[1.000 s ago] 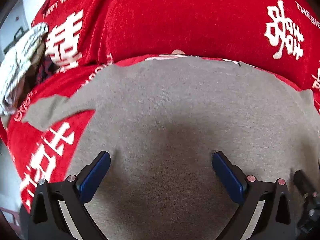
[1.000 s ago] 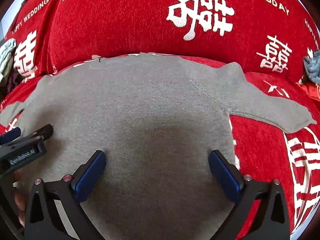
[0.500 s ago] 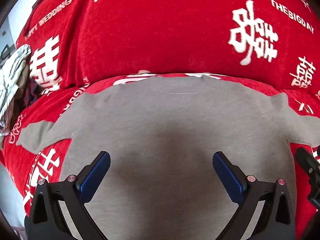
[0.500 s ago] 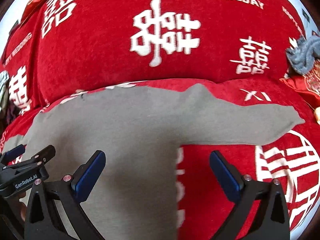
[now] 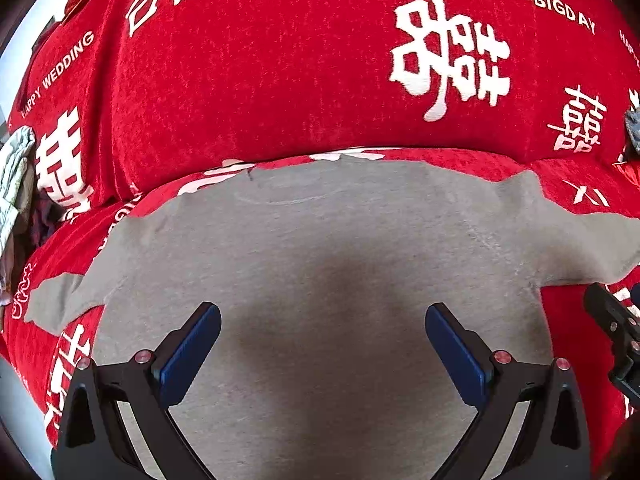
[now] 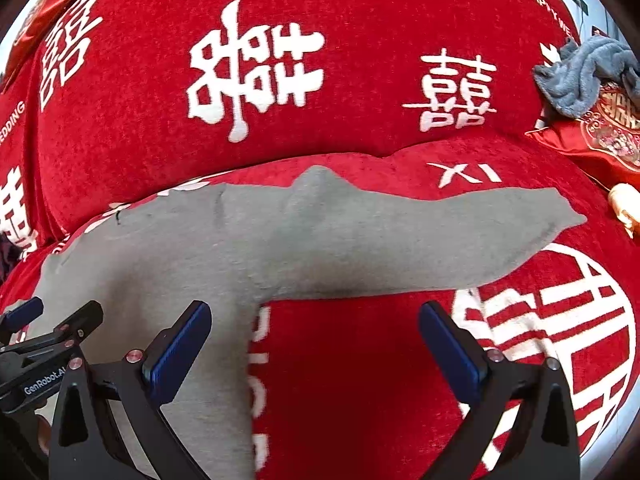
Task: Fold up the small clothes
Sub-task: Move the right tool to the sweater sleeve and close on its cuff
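Task status: the grey sweater (image 5: 320, 248) lies flat and fully spread on the red cover (image 5: 260, 80), which is printed with white characters. The body fills the centre of the left wrist view, neckline toward the backrest. No fold is visible — both sleeves extend outward, so every fold step remains, as far as these views show.

Left to right, left wrist view: a pale patterned cloth (image 5: 14, 176) sits at the left edge of the frame. The left sleeve (image 5: 56, 304) reaches the lower left. The left gripper (image 5: 322, 344) hangs over the lower centre of the sweater body. Its blue-padded fingers (image 5: 190, 354) are spread wide and hold nothing; whether the tips brush the fabric cannot be determined, since a shadow lies beneath them. Part of the other tool enters at the right edge.

Left to right, right wrist view: the left tool appears at the lower left. The right gripper (image 6: 314, 344) straddles the sweater's right side seam — its left finger (image 6: 176, 354) is over grey fabric, its right finger over bare red cover. The jaws stand wide apart and empty. The right sleeve (image 6: 440, 236) runs across the centre toward the right. A blue-grey fleece item (image 6: 580, 76) lies at the upper right.

Judgement: the right sleeve is probably the first fold target.
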Demonstrator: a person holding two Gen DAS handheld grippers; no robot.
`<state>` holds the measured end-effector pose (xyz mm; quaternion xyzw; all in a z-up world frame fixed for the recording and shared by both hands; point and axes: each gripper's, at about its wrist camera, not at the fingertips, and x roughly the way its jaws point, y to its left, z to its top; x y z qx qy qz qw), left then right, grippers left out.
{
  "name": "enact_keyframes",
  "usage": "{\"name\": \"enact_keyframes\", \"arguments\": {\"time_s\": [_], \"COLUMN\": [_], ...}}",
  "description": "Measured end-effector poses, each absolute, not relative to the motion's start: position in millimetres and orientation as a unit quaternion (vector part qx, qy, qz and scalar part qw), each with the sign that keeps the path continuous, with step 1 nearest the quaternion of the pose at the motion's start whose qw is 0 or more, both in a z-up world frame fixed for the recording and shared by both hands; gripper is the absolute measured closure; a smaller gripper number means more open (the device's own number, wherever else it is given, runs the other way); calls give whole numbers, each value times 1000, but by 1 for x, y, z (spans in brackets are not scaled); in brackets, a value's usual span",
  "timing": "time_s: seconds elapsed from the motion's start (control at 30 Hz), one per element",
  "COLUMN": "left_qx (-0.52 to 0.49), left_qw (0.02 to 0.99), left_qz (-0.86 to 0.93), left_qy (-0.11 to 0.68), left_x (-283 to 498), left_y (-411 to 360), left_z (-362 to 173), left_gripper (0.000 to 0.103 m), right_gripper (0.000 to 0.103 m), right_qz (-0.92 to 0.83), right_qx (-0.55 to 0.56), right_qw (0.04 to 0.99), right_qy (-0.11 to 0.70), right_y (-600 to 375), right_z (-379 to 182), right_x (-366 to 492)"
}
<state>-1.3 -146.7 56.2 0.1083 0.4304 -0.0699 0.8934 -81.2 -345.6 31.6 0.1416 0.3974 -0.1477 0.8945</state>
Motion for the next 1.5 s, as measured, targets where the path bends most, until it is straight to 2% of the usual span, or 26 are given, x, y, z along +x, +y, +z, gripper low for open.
{"name": "enact_keyframes", "arguments": {"time_s": [0.63, 1.5], "left_qx": [123, 159], "left_qw": [887, 873], "left_qz": [-107, -154], "left_qy": [432, 435], "left_x": [-2, 8], "left_y": [-209, -311], "left_z": [59, 40], "left_gripper": [0, 0], "right_gripper": [0, 0], "right_qz": [-191, -270], "right_qx": [157, 191], "right_qw": [886, 855], "right_qy": [392, 399], "right_y": [-403, -528], "right_z": [29, 3], "right_x": [-95, -101]}}
